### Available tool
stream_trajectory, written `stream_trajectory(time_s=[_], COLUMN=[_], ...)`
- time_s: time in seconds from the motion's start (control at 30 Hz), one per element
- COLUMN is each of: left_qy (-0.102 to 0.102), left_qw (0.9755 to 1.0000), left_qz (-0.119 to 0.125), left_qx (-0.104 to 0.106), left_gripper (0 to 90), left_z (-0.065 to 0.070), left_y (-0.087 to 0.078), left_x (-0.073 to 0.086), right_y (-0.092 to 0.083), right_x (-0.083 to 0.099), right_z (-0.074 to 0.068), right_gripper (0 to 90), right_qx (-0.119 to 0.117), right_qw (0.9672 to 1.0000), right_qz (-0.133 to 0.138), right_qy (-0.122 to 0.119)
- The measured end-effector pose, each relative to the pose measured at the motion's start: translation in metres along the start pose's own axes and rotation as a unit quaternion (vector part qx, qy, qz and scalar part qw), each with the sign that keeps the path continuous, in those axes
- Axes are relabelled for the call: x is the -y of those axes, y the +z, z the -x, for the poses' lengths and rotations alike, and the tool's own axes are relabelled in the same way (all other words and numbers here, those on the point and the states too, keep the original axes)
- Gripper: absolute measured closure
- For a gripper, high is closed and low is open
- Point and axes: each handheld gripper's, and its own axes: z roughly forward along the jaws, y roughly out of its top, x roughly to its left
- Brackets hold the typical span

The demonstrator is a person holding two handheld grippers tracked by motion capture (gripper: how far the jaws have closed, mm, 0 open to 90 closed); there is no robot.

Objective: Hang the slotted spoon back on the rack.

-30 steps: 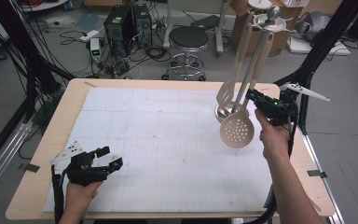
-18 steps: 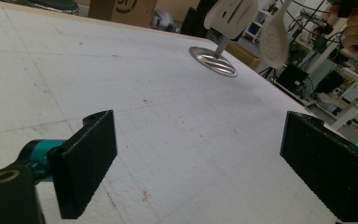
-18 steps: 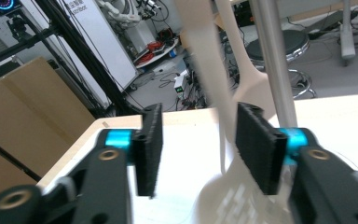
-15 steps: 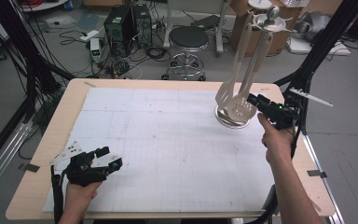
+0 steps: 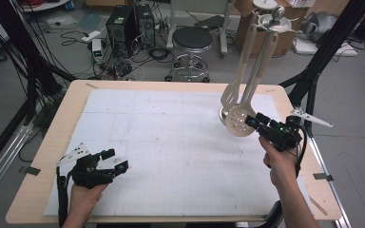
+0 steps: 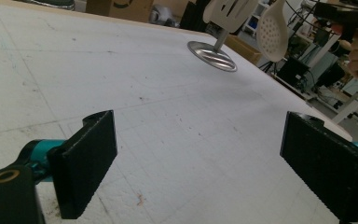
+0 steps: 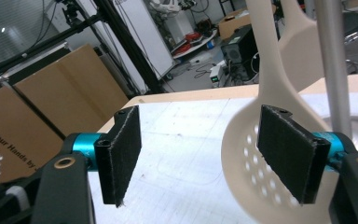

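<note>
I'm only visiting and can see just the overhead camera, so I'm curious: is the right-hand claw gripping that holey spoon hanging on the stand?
Observer: No. In the right gripper view, the right gripper has just been opening its jaws. One pad stands well clear of the skimmer, whose bowl hangs partly behind the other pad.
Operator: What keeps the stand upright?
Observer: The left gripper view shows a round metal base lying flat on the table.
Operator: And the other claw?
Observer: The left gripper is wide open, with only bare table between its pads.
</note>
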Motion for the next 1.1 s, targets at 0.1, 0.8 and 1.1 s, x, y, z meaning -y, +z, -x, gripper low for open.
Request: stream_trajectory(time_s=[0.1, 0.8, 1.1], left_qy=[0.0, 0.002, 0.01], left_qw=[1.0, 1.0, 0.9998], left_qz=[-0.002, -0.008, -0.013], left_qx=[0.002, 0.006, 0.005], left_gripper=[11.4, 11.4, 11.4], left_z=[0.0, -0.001, 0.0], left_y=[0.002, 0.01, 0.014], left_x=[0.0, 0.001, 0.006], right_y=[-0.001, -0.001, 0.001], right_x=[0.012, 0.072, 0.087], right_z=[0.0, -0.01, -0.004], right_gripper=[29.7, 29.7, 29.3], right_qx=[-0.008, -0.05, -0.05], right_qw=[1.0, 0.9964, 0.9967], right_qz=[0.001, -0.055, -0.057], right_qy=[-0.001, -0.04, -0.03])
